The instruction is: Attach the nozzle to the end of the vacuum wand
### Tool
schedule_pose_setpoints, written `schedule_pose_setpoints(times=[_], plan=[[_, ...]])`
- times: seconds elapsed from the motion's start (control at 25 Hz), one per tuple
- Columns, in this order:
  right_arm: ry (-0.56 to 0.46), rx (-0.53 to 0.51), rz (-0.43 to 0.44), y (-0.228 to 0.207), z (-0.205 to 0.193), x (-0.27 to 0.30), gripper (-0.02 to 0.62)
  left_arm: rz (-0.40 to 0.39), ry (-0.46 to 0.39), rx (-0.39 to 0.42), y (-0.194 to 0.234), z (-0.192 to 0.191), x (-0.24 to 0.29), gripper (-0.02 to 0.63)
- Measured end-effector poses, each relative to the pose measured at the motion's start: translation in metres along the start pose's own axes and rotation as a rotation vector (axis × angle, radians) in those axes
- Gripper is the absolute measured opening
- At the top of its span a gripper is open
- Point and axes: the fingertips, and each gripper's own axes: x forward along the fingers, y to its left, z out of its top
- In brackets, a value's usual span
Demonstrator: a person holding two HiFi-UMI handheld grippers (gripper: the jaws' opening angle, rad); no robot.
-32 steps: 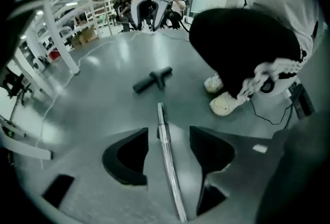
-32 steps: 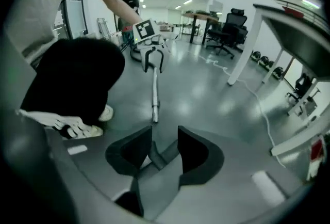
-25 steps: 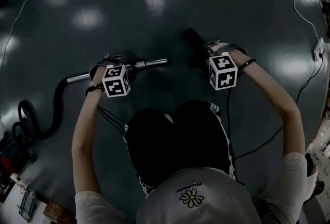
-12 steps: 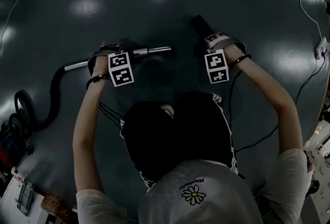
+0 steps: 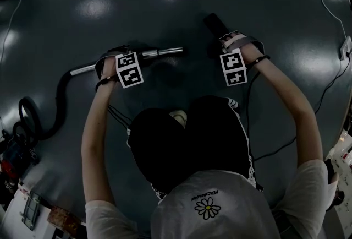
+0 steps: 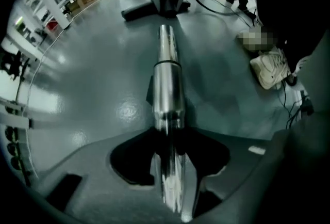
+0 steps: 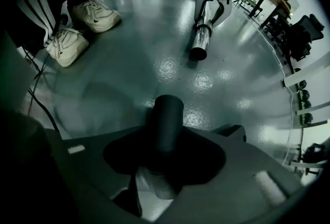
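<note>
Lying flat, the nozzle sits between jaws of the right gripper.

left gripper: pointing down, clamped on wand | right gripper: pointing down, clamped on nozzle
</note>
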Motion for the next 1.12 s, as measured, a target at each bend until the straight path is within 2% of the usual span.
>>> schedule_pose_setpoints(times=[0.12,0.28,0.4,0.64,0.8,1.0,1.12], plan=[[-0.071,0.067,-0.030,-0.007,0.004,-0.004,0.190,-0.011,-0.040,-0.035,-0.004,0.001,-0.005,0.172],[-0.226,0.223,-0.094,-0.032,0.023,-0.028,0.187,0.001,-0.154,-0.016,-0.009,0.019,-0.039,0.172],[-0.322,0.245,-0.120,-0.040,0.047,-0.051,0.186,0.016,-0.234,-0.008,-0.008,0.036,-0.067,0.173],[-0.400,0.242,-0.122,-0.044,0.074,-0.060,0.186,0.011,-0.257,-0.022,-0.006,0.038,-0.075,0.172],[-0.481,0.306,-0.134,-0.056,0.083,-0.080,0.184,0.007,-0.273,-0.023,0.000,0.034,-0.082,0.172],[-0.443,0.239,-0.127,-0.057,0.087,-0.095,0.184,-0.005,-0.288,-0.016,-0.006,0.036,-0.091,0.172],[-0.403,0.195,-0.161,-0.062,0.083,-0.097,0.184,0.015,-0.288,-0.024,-0.003,0.037,-0.092,0.172]])
